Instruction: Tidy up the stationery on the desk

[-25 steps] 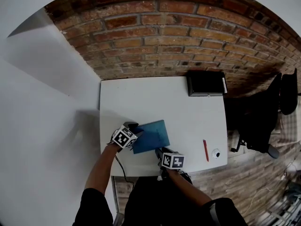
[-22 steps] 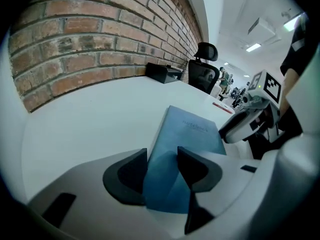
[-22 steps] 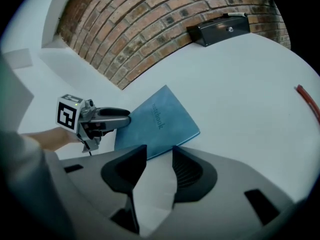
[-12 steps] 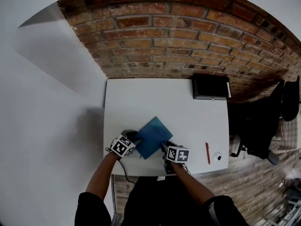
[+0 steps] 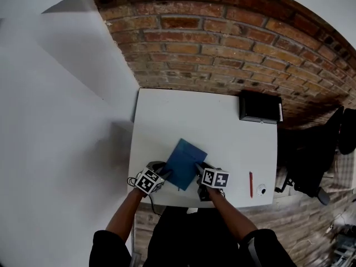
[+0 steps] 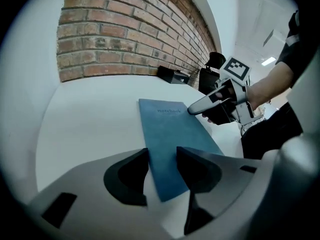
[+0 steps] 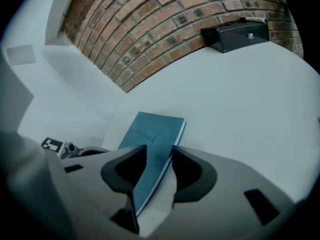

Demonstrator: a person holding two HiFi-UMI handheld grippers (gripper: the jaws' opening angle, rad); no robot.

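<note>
we grip blue notebook [image 5: 183, 156] two-handed: left gripper [image 6: 162, 170] pinches its near end, right gripper [image 7: 159, 168] pinches its other side.

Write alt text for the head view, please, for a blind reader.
From above: left gripper and right gripper both hold a blue notebook at a white desk. A red pen lies right, a black box at the far corner.
</note>
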